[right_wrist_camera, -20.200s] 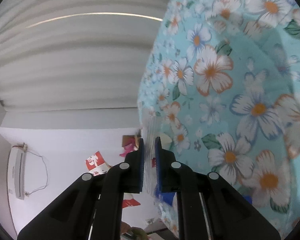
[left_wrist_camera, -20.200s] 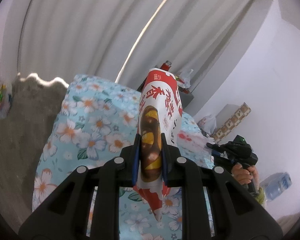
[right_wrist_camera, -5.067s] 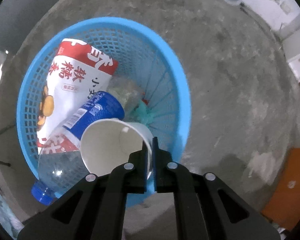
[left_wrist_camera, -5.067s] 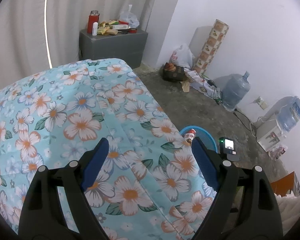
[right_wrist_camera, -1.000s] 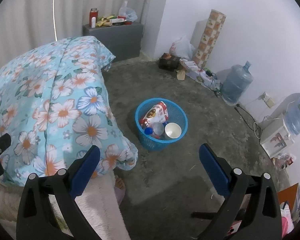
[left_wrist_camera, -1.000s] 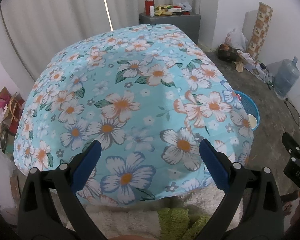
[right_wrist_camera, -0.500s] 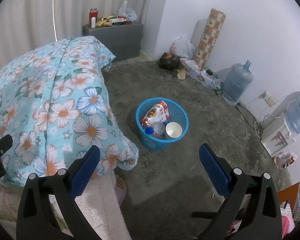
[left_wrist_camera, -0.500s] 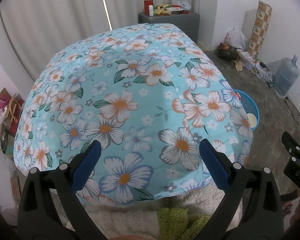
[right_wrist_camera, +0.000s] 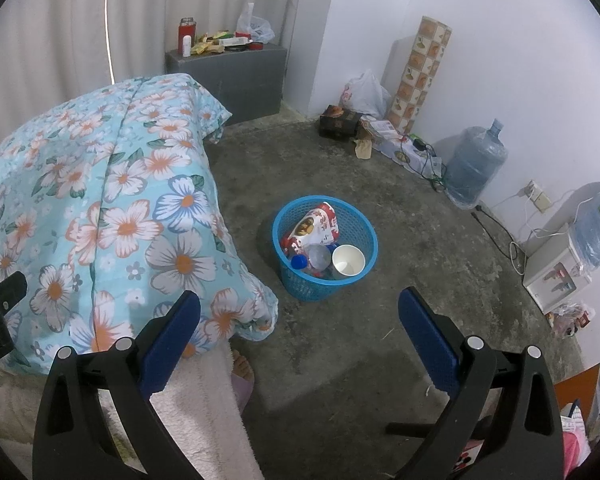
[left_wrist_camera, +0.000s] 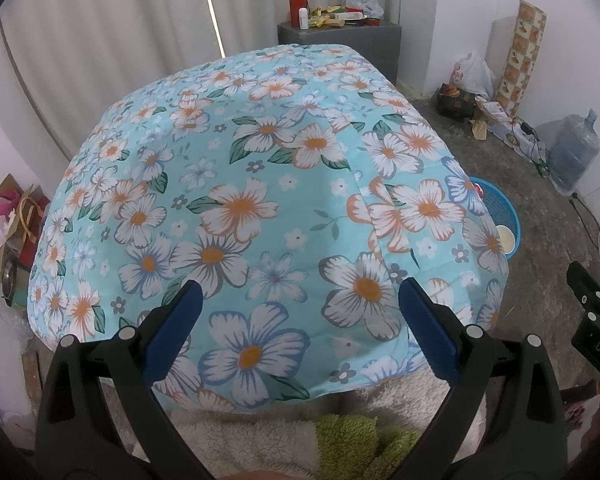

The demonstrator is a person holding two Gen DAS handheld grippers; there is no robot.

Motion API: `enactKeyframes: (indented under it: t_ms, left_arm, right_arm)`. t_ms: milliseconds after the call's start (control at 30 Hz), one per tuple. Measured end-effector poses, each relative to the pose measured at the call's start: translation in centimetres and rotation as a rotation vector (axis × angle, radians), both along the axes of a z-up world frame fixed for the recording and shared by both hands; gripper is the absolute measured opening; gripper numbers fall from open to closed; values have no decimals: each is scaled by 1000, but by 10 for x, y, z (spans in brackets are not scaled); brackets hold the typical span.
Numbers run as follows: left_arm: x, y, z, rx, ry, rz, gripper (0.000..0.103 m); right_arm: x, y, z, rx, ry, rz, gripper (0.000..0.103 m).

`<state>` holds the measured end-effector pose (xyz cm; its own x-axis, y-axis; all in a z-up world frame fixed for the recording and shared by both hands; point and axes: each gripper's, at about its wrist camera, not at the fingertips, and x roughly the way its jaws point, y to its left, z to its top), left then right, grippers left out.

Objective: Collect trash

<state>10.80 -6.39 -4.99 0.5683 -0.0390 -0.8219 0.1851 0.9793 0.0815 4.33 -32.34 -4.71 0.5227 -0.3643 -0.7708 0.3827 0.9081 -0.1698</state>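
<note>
Both grippers, left [left_wrist_camera: 296, 316] and right [right_wrist_camera: 298, 320], gape wide, holding nothing; basket [right_wrist_camera: 356, 220] holds cup [right_wrist_camera: 348, 261], bag [right_wrist_camera: 314, 226].

The left claw [left_wrist_camera: 298, 312] is spread wide, its blue-padded fingers [left_wrist_camera: 172, 330] far apart with nothing between them. The right claw [right_wrist_camera: 298, 314] is spread just as wide and holds nothing. Each claw's black body shows at the edge of the other's view. A bare foot [right_wrist_camera: 243, 369] shows below the right claw.
</note>
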Motion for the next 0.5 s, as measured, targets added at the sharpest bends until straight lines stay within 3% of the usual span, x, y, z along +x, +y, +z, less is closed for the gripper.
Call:
enactKeyframes:
  t_ms: [500]
  left_arm:
    - [0,1,-1,1,2,1,94]
  right_arm:
    - [2,2,1,2,0,3,96]
